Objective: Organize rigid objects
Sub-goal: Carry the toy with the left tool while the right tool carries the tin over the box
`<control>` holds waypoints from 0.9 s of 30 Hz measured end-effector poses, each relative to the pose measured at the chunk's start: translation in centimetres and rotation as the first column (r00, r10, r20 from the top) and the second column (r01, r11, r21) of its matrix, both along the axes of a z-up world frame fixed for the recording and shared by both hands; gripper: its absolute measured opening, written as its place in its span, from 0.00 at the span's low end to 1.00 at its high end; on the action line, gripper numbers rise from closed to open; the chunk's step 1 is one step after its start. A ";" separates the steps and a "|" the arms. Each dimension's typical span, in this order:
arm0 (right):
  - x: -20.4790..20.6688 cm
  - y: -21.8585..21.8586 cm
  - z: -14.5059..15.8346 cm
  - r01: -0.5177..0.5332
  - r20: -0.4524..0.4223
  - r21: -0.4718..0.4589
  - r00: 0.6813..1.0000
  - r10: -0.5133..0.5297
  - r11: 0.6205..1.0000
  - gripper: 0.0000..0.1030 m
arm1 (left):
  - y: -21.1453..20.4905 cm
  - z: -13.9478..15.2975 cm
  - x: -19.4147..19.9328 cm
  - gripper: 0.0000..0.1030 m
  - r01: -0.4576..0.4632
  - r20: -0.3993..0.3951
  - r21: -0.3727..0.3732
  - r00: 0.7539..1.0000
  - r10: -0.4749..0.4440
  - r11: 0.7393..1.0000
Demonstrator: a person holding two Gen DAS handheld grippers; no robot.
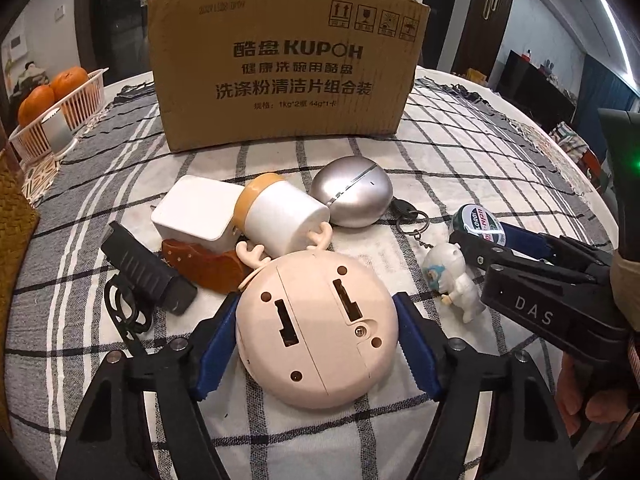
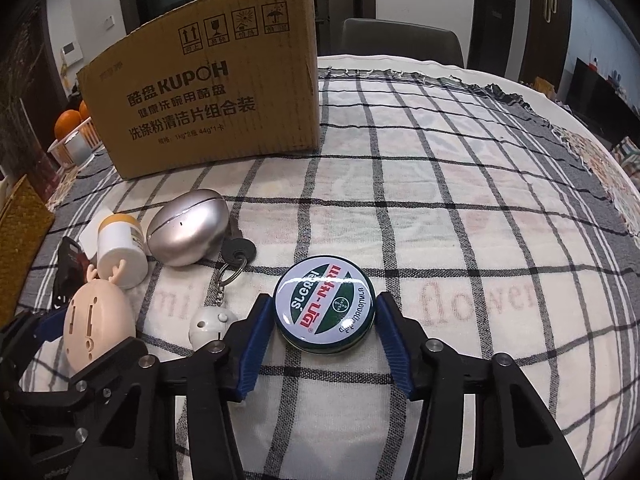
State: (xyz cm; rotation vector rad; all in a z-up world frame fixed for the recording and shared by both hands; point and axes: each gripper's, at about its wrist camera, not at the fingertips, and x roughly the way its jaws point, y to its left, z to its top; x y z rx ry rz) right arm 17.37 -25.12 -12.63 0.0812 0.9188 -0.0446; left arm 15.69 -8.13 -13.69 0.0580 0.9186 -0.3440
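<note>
My left gripper point(image 1: 316, 320) is shut on a round pink deer-antler toy point(image 1: 316, 328), its underside facing the camera; the toy also shows in the right wrist view point(image 2: 94, 320). My right gripper point(image 2: 324, 312) is shut on a round green-and-white balm tin point(image 2: 325, 307), which rests on the checked cloth and shows in the left wrist view point(image 1: 478, 226). Behind stands a cardboard box point(image 1: 284, 68), also in the right wrist view point(image 2: 208, 108).
A pile lies before the box: white square box point(image 1: 192, 212), white cylinder with tan cap point(image 1: 280, 216), silver egg case point(image 1: 352, 192), key fob on ring point(image 1: 408, 216), small white figurine point(image 1: 456, 280), black case point(image 1: 144, 268), brown piece point(image 1: 204, 264). A basket with oranges point(image 1: 60, 108) stands far left.
</note>
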 end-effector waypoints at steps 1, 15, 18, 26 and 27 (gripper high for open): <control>0.0 0.0 0.0 0.000 0.002 0.000 1.000 0.000 1.000 0.51 | 0.0 0.0 0.0 0.72 0.001 0.004 0.002 1.000 -0.001 1.000; -1.4 0.2 1.1 0.013 0.017 0.004 1.000 -0.013 1.000 0.51 | 0.3 1.1 -1.3 0.72 -0.008 0.053 0.020 0.999 0.007 1.000; -1.9 0.5 2.0 0.008 0.032 0.005 0.999 -0.008 1.000 0.51 | 0.5 2.1 -1.7 0.72 -0.010 0.082 0.023 0.997 0.008 1.000; -3.3 1.5 5.3 -0.007 0.105 -0.004 0.994 0.007 1.000 0.51 | 1.6 5.3 -2.4 0.72 -0.041 0.162 0.018 0.986 0.037 0.999; -3.4 1.6 5.6 -0.010 0.114 -0.005 0.993 0.011 1.000 0.51 | 1.8 5.7 -2.5 0.72 -0.045 0.173 0.016 0.984 0.041 0.999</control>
